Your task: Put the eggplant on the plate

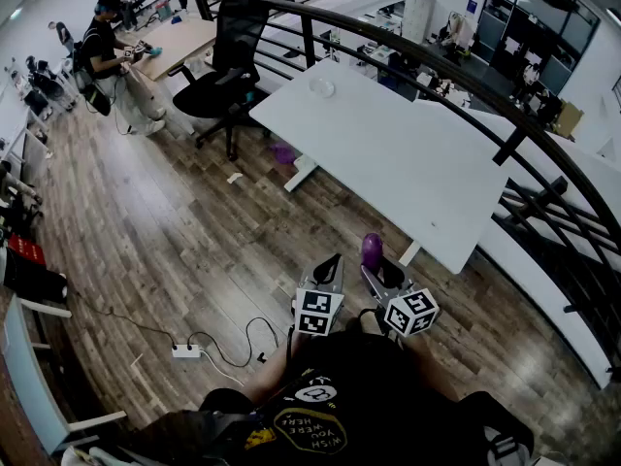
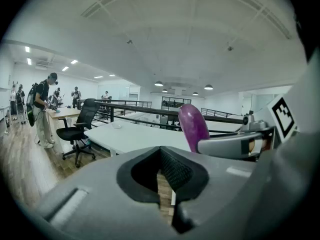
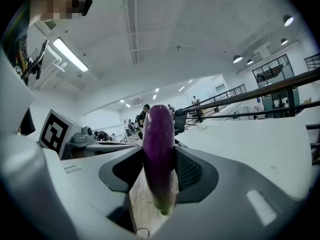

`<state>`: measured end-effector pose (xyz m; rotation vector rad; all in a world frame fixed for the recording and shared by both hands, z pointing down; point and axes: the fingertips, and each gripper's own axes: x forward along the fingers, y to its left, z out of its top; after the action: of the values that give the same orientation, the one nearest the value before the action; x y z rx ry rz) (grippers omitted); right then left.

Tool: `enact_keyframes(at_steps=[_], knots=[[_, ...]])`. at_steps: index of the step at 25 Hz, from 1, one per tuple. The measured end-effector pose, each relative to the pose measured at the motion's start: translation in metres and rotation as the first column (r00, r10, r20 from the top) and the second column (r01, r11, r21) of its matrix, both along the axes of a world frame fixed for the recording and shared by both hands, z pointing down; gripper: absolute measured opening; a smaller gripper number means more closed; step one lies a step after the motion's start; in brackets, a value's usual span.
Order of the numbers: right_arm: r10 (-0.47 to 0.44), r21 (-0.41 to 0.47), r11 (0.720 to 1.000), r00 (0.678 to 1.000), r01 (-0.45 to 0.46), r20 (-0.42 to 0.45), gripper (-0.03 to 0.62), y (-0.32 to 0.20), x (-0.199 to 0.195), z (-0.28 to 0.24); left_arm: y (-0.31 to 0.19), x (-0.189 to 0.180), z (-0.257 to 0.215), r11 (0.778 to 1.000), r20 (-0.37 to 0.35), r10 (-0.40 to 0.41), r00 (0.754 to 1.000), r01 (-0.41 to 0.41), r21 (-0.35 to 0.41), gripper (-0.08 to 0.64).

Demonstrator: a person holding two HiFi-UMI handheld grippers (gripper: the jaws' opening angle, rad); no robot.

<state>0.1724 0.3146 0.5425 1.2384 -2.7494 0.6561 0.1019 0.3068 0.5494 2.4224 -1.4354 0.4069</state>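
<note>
A purple eggplant (image 1: 372,249) stands upright between the jaws of my right gripper (image 1: 375,266), which is shut on it over the wooden floor, in front of the white table (image 1: 388,153). In the right gripper view the eggplant (image 3: 158,149) fills the gap between the pads of that gripper (image 3: 159,176). My left gripper (image 1: 328,266) hangs just to its left, shut with nothing in it (image 2: 161,171). From there the eggplant (image 2: 192,126) shows at the right. A small pale plate (image 1: 321,87) lies at the table's far end.
A black office chair (image 1: 223,76) stands left of the table. A dark curved railing (image 1: 505,149) runs behind it. A power strip (image 1: 186,350) and cable lie on the floor at my left. A small purple thing (image 1: 283,153) lies under the table. People stand far off (image 1: 102,47).
</note>
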Motion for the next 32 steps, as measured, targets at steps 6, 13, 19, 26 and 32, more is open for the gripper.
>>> enact_keyframes(at_steps=[6, 13, 19, 26, 32], knots=[[0.006, -0.011, 1.000, 1.000, -0.006, 0.007, 0.196, 0.000, -0.001, 0.004, 0.000, -0.003, 0.003, 1.000, 0.001, -0.003, 1.000, 0.003, -0.001, 0.005], [0.002, -0.017, 1.000, 1.000, -0.002, 0.025, 0.196, 0.002, -0.009, 0.002, 0.003, -0.012, 0.004, 1.000, 0.001, -0.004, 1.000, 0.004, -0.007, 0.005], [-0.013, -0.026, 1.000, 0.999, 0.014, 0.043, 0.196, 0.003, -0.023, 0.003, 0.006, -0.026, 0.007, 1.000, -0.006, -0.016, 1.000, 0.016, -0.017, 0.005], [-0.003, -0.044, 0.999, 0.999, 0.005, 0.047, 0.196, 0.002, -0.042, 0.004, 0.009, -0.050, 0.002, 1.000, -0.016, -0.026, 1.000, 0.026, -0.004, 0.005], [0.027, -0.065, 0.998, 0.999, -0.024, 0.045, 0.196, 0.008, -0.063, 0.006, 0.017, -0.075, 0.010, 0.999, -0.052, -0.023, 0.998, 0.021, -0.031, 0.005]])
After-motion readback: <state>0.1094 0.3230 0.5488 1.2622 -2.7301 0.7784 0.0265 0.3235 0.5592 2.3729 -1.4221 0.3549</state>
